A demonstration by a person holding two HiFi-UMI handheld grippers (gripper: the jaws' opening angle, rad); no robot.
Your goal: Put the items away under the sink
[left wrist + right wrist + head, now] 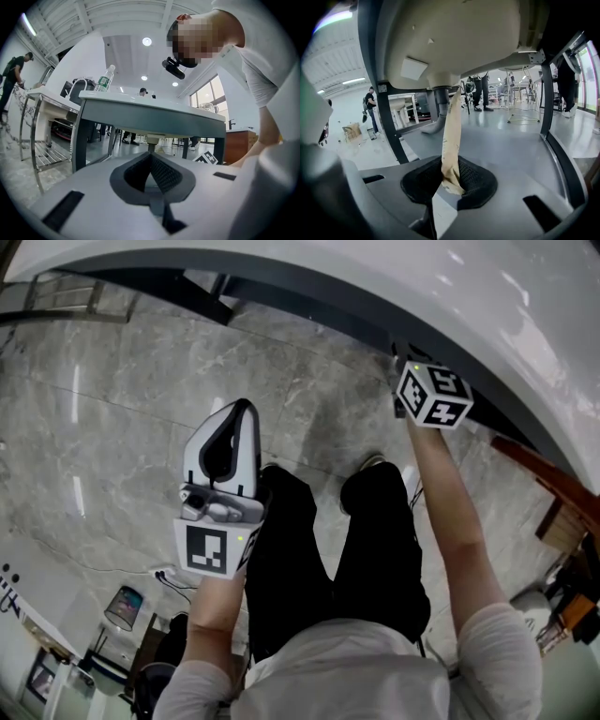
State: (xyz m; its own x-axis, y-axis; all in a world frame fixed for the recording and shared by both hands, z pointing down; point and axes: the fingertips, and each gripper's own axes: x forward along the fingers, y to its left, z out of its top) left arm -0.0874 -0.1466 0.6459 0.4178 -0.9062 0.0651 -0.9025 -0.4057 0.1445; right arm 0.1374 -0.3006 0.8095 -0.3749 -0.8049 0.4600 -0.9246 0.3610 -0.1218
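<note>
Pinching a flat tan paper packet point(452, 136) upright between its jaws, the right gripper point(449, 180) sits beneath the beige rounded sink basin point(454, 42), near the grey drain pipe point(439, 110). The left gripper point(152, 174), jaws pressed together on nothing, faces the white countertop point(154, 104), where a clear plastic bottle point(105, 79) stands.

Beneath the basin point(454, 42), drainpipe point(440, 105) and 2 frame legs point(391, 124) interrupt open floor point(506, 136).
</note>
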